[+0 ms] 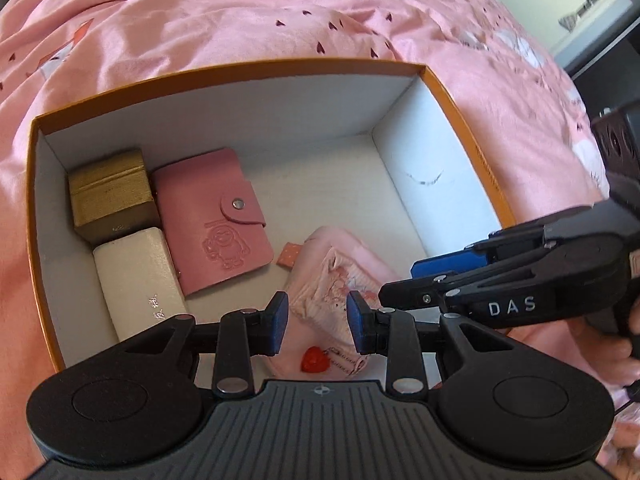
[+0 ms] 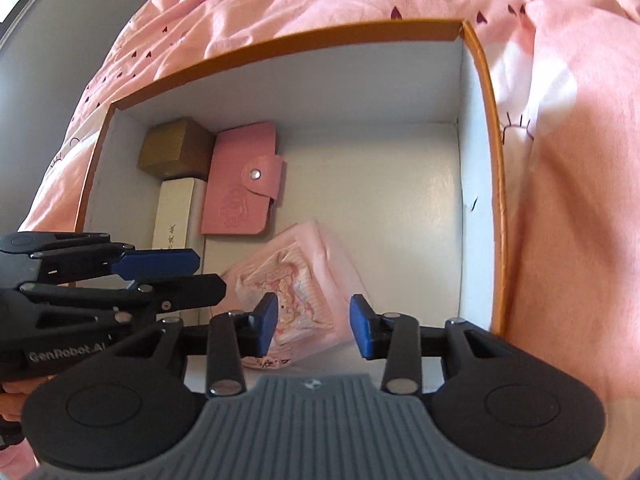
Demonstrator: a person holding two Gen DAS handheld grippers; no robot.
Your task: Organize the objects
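An orange-rimmed box (image 1: 240, 68) (image 2: 280, 46) with white inside lies open on the bed. In its left part lie a gold box (image 1: 108, 196) (image 2: 172, 148), a white box (image 1: 136, 276) (image 2: 174, 212) and a pink snap wallet (image 1: 216, 216) (image 2: 240, 184). A pale pink printed pouch (image 1: 340, 264) (image 2: 320, 272) with a red heart charm (image 1: 314, 360) lies on the box floor near the front. My left gripper (image 1: 318, 320) (image 2: 208, 272) hangs over it, pads apart, nothing pinched. My right gripper (image 2: 314, 324) (image 1: 396, 280) is open above the pouch's right side.
Rumpled pink bedding with small dark hearts (image 1: 280, 12) (image 2: 560, 200) surrounds the box. The right half of the box floor (image 2: 380, 200) is bare. A hand (image 1: 624, 344) holds the right gripper at the picture's edge. Pale furniture (image 1: 592, 4) stands beyond the bed.
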